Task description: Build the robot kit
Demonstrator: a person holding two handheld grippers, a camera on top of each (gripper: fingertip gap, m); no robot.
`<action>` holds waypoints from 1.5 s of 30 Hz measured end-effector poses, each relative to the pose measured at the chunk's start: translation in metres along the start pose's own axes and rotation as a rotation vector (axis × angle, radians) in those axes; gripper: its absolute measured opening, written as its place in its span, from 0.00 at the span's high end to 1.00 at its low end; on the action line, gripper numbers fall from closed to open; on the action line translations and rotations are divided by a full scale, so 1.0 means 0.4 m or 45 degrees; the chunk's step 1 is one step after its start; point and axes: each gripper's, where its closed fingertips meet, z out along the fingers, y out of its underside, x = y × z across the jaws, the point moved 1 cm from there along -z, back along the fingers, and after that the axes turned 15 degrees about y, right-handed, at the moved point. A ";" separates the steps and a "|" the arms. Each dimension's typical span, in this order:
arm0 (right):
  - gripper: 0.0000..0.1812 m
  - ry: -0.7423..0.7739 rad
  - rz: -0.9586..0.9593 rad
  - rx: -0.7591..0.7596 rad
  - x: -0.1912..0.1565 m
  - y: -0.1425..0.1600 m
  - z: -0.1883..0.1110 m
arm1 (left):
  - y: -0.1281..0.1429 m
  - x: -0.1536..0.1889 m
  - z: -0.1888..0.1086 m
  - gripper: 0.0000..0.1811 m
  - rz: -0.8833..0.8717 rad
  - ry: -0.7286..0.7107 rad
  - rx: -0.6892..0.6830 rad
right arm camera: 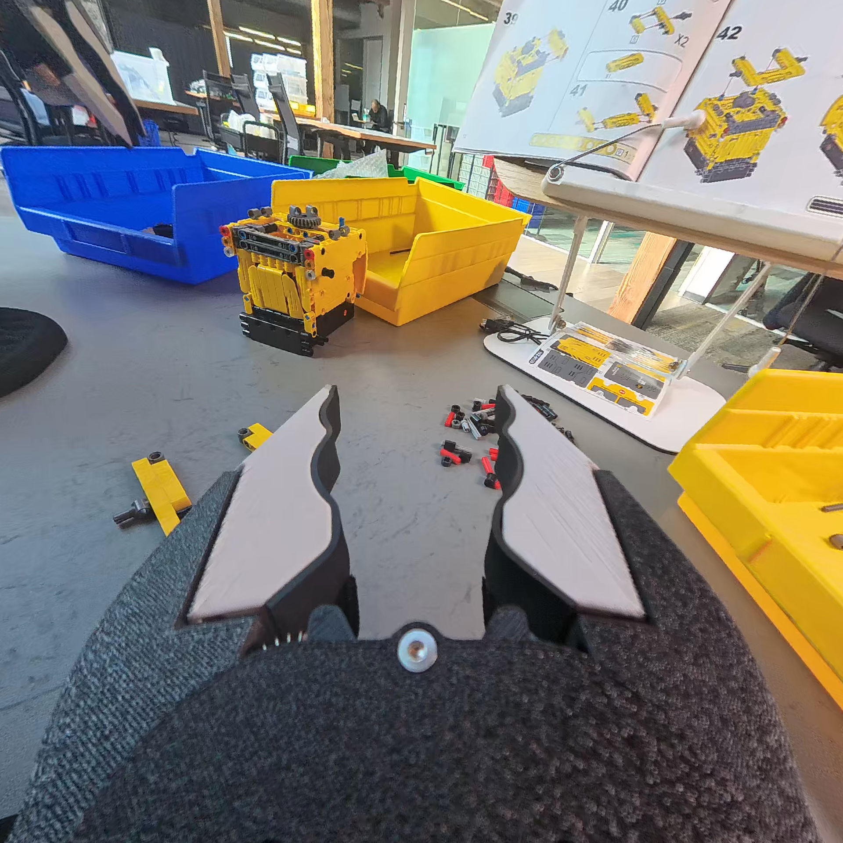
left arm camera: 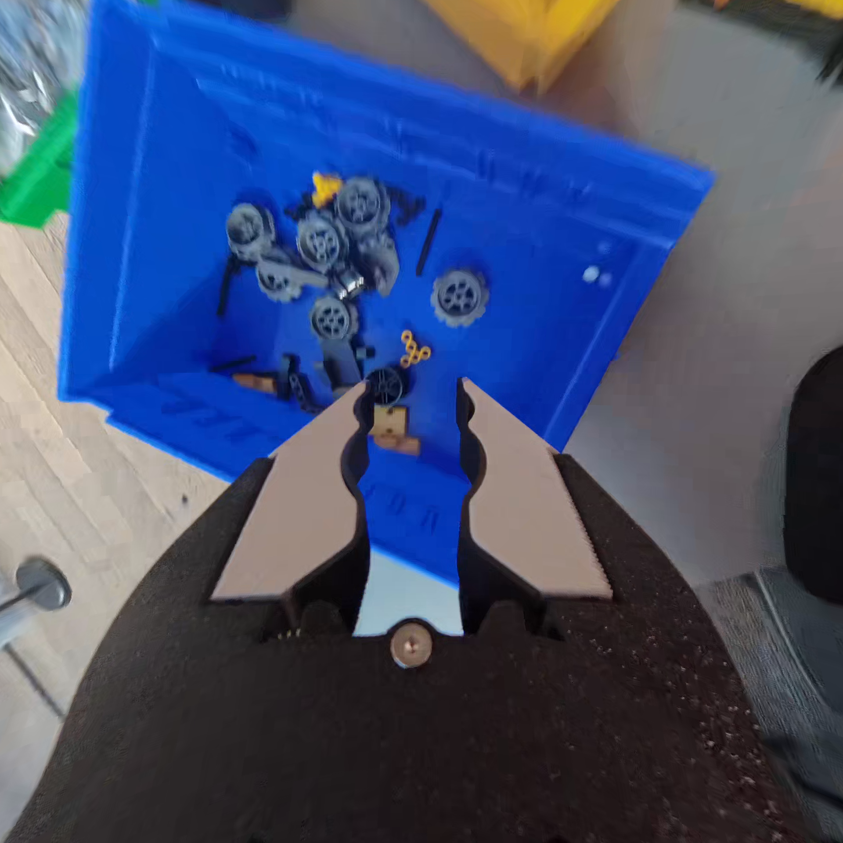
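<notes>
In the left wrist view my left gripper (left arm camera: 414, 383) is open and empty above the near part of a blue bin (left arm camera: 191, 137). The bin holds several grey toothed wheels (left arm camera: 457, 294), black pins and axles, a small orange connector (left arm camera: 414, 349) and a black round part (left arm camera: 387, 383) just beside my left fingertip. The picture is blurred. In the right wrist view my right gripper (right arm camera: 417, 387) is open and empty, low over the grey table (right arm camera: 137, 374). A scatter of red and black pins (right arm camera: 470, 438) lies by its right finger. A yellow and black brick model (right arm camera: 294, 278) stands farther ahead.
The blue bin (right arm camera: 114, 205) and an open yellow bin (right arm camera: 456, 246) stand behind the model. Yellow beams (right arm camera: 159, 490) lie at the left. An instruction booklet on a stand (right arm camera: 661, 100) rises at the right, with another yellow bin (right arm camera: 775, 479) below it. The left gripper (right arm camera: 86, 73) shows at top left. Left tips to right tips: about 50 cm.
</notes>
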 end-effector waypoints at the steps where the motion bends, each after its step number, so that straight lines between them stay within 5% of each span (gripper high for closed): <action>1: 0.63 -0.004 -0.008 -0.003 -0.003 0.001 0.000 | 0.049 -0.018 0.015 0.82 -0.026 0.031 -0.150; 5: 0.64 -0.023 -0.041 -0.014 -0.014 0.006 0.002 | 0.165 -0.043 0.079 0.82 -0.056 0.173 -0.577; 12: 0.65 -0.044 -0.092 -0.023 -0.026 0.012 -0.003 | 0.240 -0.113 0.168 0.73 0.024 0.162 -1.032; 19: 0.66 -0.063 -0.084 -0.038 -0.029 0.015 -0.001 | 0.216 -0.158 0.215 0.63 0.016 0.210 -0.972; 32: 0.67 -0.078 -0.104 -0.052 -0.036 0.021 0.000 | 0.224 -0.152 0.194 0.68 -0.083 0.321 -1.012; 36: 0.67 -0.081 -0.099 -0.038 -0.036 0.017 -0.003 | 0.179 -0.124 0.112 0.68 -0.088 0.351 -0.882; 39: 0.66 -0.093 -0.096 -0.012 -0.038 0.011 -0.010 | 0.059 -0.045 0.040 0.68 -0.019 0.463 -0.540; 45: 0.65 -0.130 -0.147 -0.009 -0.065 0.012 -0.011 | -0.256 0.381 -0.053 0.68 0.508 0.983 0.299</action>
